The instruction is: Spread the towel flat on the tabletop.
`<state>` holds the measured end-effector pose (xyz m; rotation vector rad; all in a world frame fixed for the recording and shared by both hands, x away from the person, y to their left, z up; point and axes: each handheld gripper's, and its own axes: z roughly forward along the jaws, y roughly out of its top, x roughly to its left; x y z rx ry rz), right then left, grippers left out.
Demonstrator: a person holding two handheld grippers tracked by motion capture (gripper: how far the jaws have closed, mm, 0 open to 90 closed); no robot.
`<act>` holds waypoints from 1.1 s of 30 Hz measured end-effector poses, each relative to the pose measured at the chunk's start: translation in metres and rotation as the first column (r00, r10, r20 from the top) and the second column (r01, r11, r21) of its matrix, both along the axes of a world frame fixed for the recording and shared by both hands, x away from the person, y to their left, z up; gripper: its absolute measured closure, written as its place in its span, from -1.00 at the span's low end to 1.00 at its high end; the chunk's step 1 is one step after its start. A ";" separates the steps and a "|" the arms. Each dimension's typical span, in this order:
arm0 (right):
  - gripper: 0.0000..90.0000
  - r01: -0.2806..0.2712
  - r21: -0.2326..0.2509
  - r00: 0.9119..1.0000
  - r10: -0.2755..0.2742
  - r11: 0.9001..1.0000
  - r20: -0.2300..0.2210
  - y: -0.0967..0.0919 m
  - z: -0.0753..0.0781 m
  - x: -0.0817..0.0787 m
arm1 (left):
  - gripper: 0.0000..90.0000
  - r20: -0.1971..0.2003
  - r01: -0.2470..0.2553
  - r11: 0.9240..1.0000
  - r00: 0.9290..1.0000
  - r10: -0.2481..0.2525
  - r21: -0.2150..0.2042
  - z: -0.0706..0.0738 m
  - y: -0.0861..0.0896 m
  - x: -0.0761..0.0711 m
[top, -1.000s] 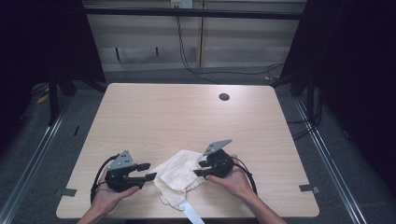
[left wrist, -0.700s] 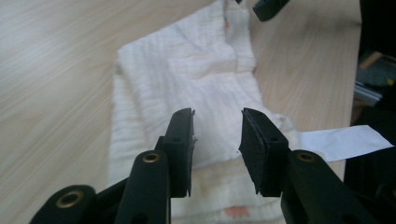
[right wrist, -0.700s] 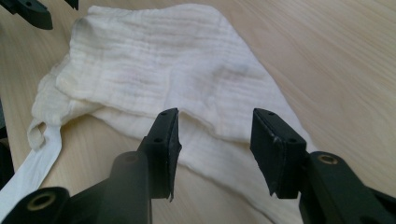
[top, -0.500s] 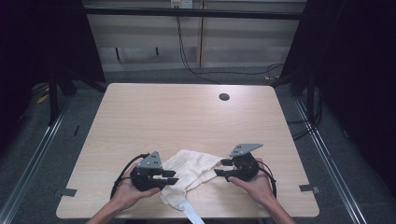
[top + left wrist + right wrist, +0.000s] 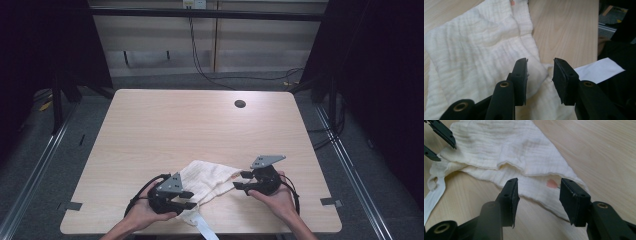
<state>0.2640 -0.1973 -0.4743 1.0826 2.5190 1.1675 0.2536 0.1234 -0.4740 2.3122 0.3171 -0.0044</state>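
Note:
A crumpled cream muslin cloth [image 5: 209, 181] lies near the table's front edge. My left gripper [image 5: 191, 199] rests at the cloth's near-left corner. In the left gripper view its jaws [image 5: 540, 62] stand apart over the cloth [image 5: 479, 50] and press on nothing; they have just been opening. My right gripper [image 5: 240, 180] sits at the cloth's right end. In the right gripper view its jaws [image 5: 538, 182] are open, and the cloth's hem with a small pink mark [image 5: 552, 184] lies just beyond the gap; these jaws have also just been opening.
A white strap [image 5: 203, 228] trails from the cloth over the wooden table's [image 5: 190, 125] front edge. A dark round hole [image 5: 240, 104] sits at the table's far right. The left gripper's fingertips [image 5: 441, 133] show at the top left of the right gripper view.
Both grippers have shifted to the right along the front of the table. The cloth has been drawn out wider to the right, and the left gripper now sits at its near-left corner.

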 end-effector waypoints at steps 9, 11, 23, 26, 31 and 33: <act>0.10 -0.011 -0.004 1.000 0.011 1.000 -0.008 -0.001 -0.002 0.000 | 0.66 0.032 0.030 0.997 0.999 -0.032 0.073 -0.005 -0.011 -0.001; 0.10 -0.010 -0.005 1.000 0.010 1.000 -0.006 -0.002 -0.002 0.000 | 0.83 0.013 0.021 0.999 1.000 -0.022 0.037 -0.003 -0.008 0.000; 0.08 0.007 -0.002 1.000 -0.007 1.000 -0.003 -0.009 -0.001 0.002 | 0.95 -0.035 -0.084 0.988 0.996 0.080 -0.130 0.019 0.014 0.015; 0.06 0.037 0.022 0.999 -0.037 0.999 0.011 -0.022 0.001 0.005 | 0.95 -0.030 -0.159 0.973 0.987 0.156 -0.167 0.022 0.029 0.023; 0.06 0.066 0.026 0.998 -0.066 0.997 0.010 -0.032 -0.001 0.007 | 0.95 -0.025 -0.213 0.958 0.977 0.212 -0.193 0.025 0.044 0.030; 0.07 0.058 0.013 0.998 -0.058 0.998 0.004 -0.032 -0.005 0.009 | 0.95 -0.018 -0.237 0.950 0.971 0.239 -0.203 0.026 0.050 0.033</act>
